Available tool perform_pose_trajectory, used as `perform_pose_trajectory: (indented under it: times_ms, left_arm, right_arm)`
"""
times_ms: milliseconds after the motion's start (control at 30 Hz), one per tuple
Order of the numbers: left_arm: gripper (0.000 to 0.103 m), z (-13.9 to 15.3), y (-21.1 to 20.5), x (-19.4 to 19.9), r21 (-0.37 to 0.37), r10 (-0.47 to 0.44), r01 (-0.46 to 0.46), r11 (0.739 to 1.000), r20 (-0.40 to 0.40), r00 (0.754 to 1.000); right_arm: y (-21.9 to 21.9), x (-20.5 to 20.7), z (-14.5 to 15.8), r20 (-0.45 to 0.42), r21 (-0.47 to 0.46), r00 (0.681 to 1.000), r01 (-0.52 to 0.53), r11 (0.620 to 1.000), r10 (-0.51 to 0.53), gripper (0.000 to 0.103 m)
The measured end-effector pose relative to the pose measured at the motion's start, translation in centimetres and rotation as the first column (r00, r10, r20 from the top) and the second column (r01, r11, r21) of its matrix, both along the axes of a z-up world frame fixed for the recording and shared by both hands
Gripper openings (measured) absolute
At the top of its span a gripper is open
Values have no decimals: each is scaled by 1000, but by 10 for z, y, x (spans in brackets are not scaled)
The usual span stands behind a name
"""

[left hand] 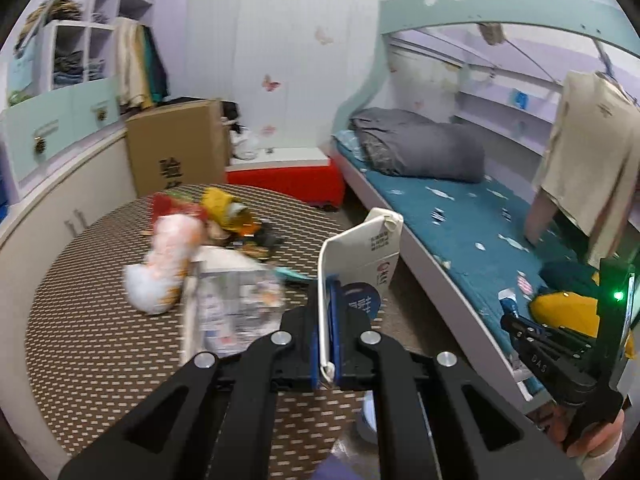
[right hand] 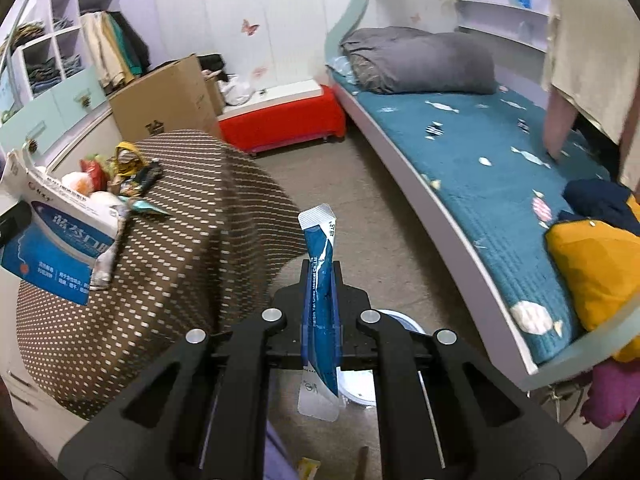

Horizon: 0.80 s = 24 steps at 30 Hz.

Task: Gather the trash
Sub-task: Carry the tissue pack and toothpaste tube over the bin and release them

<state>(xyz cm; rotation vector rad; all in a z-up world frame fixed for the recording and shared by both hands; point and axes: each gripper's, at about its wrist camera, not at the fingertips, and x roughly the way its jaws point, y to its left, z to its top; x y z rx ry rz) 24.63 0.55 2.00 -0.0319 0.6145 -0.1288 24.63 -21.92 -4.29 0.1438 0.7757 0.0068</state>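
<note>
Both hands loaded, both clear of the desk (right hand: 168, 240).

Left gripper (left hand: 326, 320): jaws closed flat on a white-and-blue medicine box (left hand: 356, 256). The box stands on edge between the pads, long axis running straight out from the jaws and slightly up, its flap end well past the fingertips. It hangs beyond the desk's right edge, over the floor between the desk and the bed (left hand: 460, 216).

Right gripper (right hand: 322, 312): jaws closed on a blue sachet (right hand: 320, 280), pinched about mid-length. The sachet's long axis lies along the jaws; its sealed white top sticks out ahead, and the other white end trails back toward the camera.

Key relation for the drop: a white, round-rimmed container (right hand: 394, 318) sits on the floor directly under and just behind the right jaws (probably the bin, though only an arc of rim and pale interior show, the rest being hidden by the gripper). In the left wrist view a similar pale rim peeks out below the left jaws, so both loads appear close to above it. The right hand looks the nearer.

Judgement: next move needs each item brought over that opening, long axis tipped downward, then released.

Remaining trash (left hand: 192, 248) lies heaped toward the desk's far left corner: wrappers, a crumpled pale bag, a flattened carton, all blurred.
</note>
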Motion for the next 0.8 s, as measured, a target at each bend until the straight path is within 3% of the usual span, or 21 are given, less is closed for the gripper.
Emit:
perform_pose_trajectory:
  times_ms: [367, 800]
  left_arm:
    - [5, -36, -99, 17, 43, -205, 211, 977, -105, 973]
    - [5, -114, -192, 47, 101, -329, 376, 921, -315, 890]
  right_arm:
    - [-72, -25, -20, -44, -6, 987, 152, 988, -152, 8]
    - [-119, -33, -72, -169, -1, 956, 242, 970, -239, 8]
